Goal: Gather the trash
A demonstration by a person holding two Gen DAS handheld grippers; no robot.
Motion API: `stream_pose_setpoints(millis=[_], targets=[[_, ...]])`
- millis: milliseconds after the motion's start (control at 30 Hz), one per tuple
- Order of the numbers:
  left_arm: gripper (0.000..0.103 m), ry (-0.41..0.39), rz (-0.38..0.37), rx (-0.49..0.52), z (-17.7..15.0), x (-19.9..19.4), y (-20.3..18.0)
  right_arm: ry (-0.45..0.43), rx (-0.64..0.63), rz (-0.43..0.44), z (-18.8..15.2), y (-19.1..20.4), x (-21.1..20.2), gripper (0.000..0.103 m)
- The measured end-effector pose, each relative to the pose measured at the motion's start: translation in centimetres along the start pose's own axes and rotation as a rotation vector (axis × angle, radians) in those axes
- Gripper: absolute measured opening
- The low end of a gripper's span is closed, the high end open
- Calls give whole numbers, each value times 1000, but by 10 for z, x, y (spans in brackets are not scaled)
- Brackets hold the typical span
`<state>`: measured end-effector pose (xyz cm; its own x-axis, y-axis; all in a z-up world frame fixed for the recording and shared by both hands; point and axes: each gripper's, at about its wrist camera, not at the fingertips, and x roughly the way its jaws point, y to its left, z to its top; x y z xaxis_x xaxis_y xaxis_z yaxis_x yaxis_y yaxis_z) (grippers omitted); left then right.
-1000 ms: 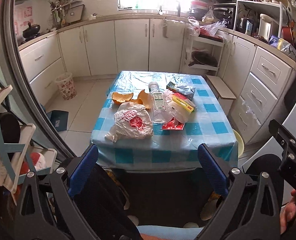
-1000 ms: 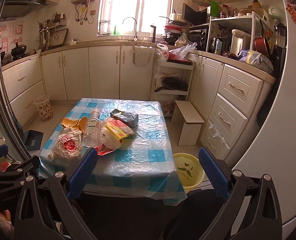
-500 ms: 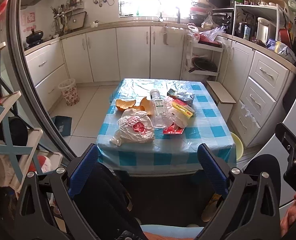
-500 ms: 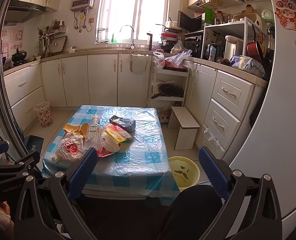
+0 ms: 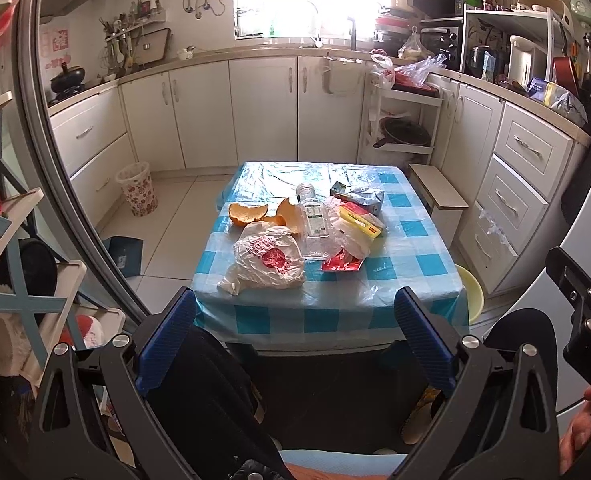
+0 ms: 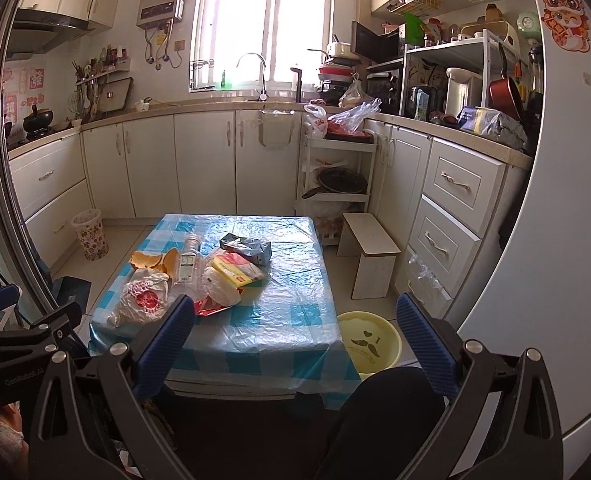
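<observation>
While both the left gripper (image 5: 294, 338) and the right gripper (image 6: 294, 346) have their fingers wide apart and hold nothing, the trash pile (image 5: 303, 236) lies on the table (image 5: 407, 268), far ahead of the fingers.

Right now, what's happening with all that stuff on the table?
A person holds a hand-held gripper in each hand, the left and the right, both open and empty. Neither touches anything yet. Rubbish waits on the blue checked tablecloth: a crumpled white plastic bag with red print, orange peels, a clear plastic bottle and a yellow packet.
</observation>
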<state>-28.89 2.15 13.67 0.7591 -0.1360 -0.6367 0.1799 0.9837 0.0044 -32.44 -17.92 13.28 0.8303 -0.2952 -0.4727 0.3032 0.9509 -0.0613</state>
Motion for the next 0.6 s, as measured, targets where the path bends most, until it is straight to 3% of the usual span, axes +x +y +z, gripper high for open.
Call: stream_pose_setpoints(millis=[600], targets=[[95,-2,-2,2,0,-1,0,-1,2,23,5,-2,-5,97]])
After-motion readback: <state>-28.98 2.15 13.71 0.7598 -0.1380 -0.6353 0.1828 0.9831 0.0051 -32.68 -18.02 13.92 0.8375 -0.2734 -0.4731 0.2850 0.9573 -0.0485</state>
